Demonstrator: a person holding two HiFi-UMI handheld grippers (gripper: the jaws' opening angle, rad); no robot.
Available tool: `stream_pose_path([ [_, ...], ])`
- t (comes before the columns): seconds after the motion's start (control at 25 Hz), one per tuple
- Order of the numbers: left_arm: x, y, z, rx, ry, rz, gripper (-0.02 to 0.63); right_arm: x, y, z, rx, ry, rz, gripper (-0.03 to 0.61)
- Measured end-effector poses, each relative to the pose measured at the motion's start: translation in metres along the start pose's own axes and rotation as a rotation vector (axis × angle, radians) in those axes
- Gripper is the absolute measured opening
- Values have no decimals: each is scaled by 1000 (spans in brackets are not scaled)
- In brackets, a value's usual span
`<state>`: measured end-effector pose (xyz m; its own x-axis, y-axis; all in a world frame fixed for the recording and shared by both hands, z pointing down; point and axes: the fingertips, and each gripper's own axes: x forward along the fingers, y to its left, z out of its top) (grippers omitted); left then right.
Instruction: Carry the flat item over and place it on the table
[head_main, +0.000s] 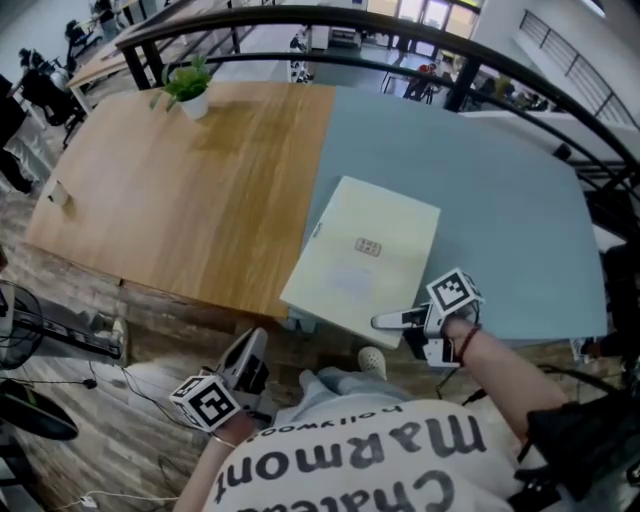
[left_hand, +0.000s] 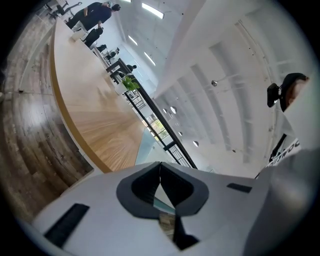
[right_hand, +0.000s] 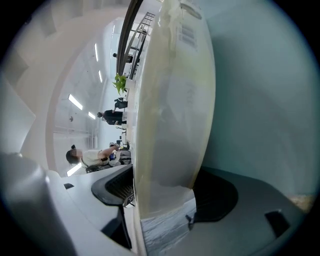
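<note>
A flat pale-yellow box (head_main: 365, 255) lies on the blue-grey table top (head_main: 500, 180), its near end overhanging the front edge. My right gripper (head_main: 392, 321) is at the box's near right corner. In the right gripper view the box (right_hand: 170, 100) fills the space between the jaws, which stand wide around its edge without clearly pressing on it. My left gripper (head_main: 247, 362) hangs low at the left, below the table edge and away from the box. Its fingertips (left_hand: 160, 167) meet with nothing between them.
A wooden table top (head_main: 180, 190) adjoins the blue one on the left, with a potted plant (head_main: 188, 85) at its far side and a small object (head_main: 58, 192) near its left edge. A dark railing (head_main: 300, 15) curves behind the tables. Wood floor lies below.
</note>
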<state>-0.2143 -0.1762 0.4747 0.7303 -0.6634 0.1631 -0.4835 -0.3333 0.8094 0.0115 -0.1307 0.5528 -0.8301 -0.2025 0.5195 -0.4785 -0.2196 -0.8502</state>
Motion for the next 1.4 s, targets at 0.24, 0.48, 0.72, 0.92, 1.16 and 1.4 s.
stream_pose_path([
  [0.24, -3, 2, 2, -10, -7, -20, 5, -8, -8, -1, 11, -52, -72, 365],
  [0.48, -1, 7, 1, -31, -10, -39, 5, -12, -15, -1, 30, -107, -119, 367],
  [0.72, 0, 5, -2, -38, 7, -50, 5, -16, -17, -4, 42, -138, -149, 367],
  [0.92, -3, 7, -8, -45, 9, -47, 5, -18, -23, -5, 31, -179, -159, 365],
  [1.16, -3, 14, 1, -37, 6, -54, 5, -11, -23, 5, 19, -236, -181, 365],
  [1.4, -5, 12, 3, -29, 3, -62, 5, -16, -22, 7, -37, -297, -265, 363],
])
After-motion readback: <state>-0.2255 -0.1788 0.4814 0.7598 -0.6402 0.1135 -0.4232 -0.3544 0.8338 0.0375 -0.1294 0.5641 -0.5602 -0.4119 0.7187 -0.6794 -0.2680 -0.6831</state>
